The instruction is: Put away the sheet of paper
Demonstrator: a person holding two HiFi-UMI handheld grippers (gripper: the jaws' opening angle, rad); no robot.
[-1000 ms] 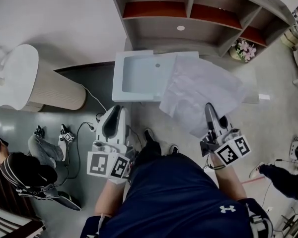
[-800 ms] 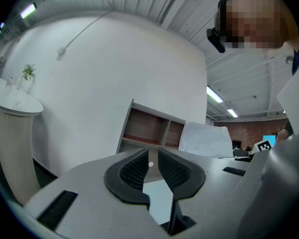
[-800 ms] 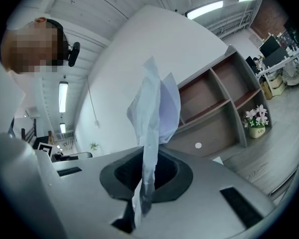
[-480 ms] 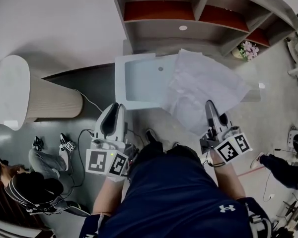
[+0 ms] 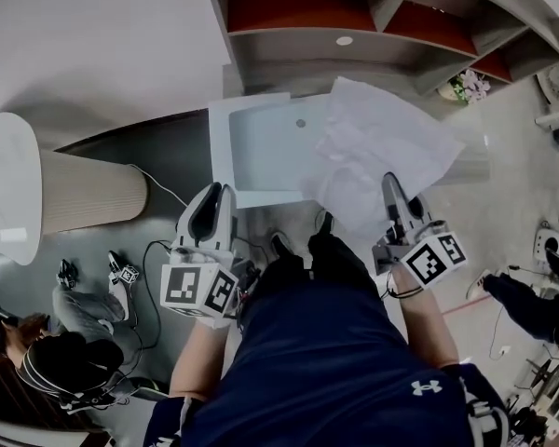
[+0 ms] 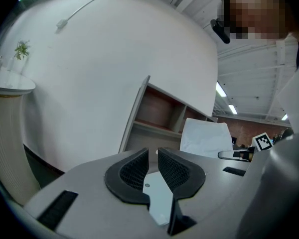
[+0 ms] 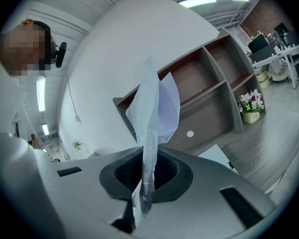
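Grey wood with red-brown back panels is seen in the open shelf (image 5: 354, 59), which fills the top of the head view. Its compartments appear bare, and it is judged the likely place for the paper. Well apart to the left, a round white surface (image 5: 9, 194) on a ribbed base is seen; it plays no part. A shallow white tray (image 5: 261, 147) lies at the foot of the shelf, and its right part is hidden behind the sheet of paper (image 5: 382, 142). The sheet is carried in the air in front of the shelf and rests on nothing. It is creased and held by its near edge, so most of it is left free to reach ahead toward the shelf. In the right gripper view it is seen edge-on, standing up out of the grip.

The right gripper (image 5: 392, 186) is kept roughly level and pointed at the shelf, its fingers (image 7: 120, 176) clenched on the paper's edge. The left gripper (image 5: 214, 198) is held alongside and aimed at the tray. Its fingers (image 6: 133, 171) are parted by a narrow gap with nothing between them, presumably kept free to steady the sheet. The paper is not yet put away.
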